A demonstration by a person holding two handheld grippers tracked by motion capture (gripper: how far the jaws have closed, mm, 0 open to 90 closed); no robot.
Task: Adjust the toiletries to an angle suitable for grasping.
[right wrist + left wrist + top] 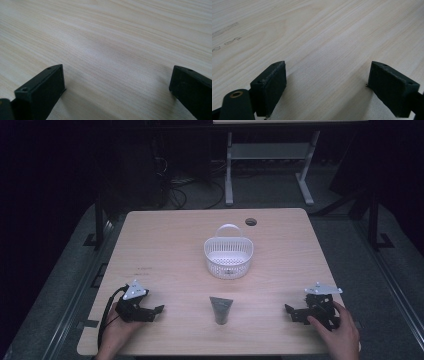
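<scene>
Between my two tools, the left tool [159, 310] and right tool [289, 310] both released and empty, the grey tube [221, 309] lies untouched on the table [165, 245], near the white basket [228, 257], nothing started.

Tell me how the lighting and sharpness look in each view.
High view: dim, the room beyond the table nearly black, basket brightest. Left gripper view: bright wood, soft shadows beside the pads, far grain blurred. Right gripper view: similar, with a pale sheen mid-frame.

Bare table [170, 245] lies between both tongs, with the grey tube [221, 309] and basket [228, 257] mid-table.
</scene>
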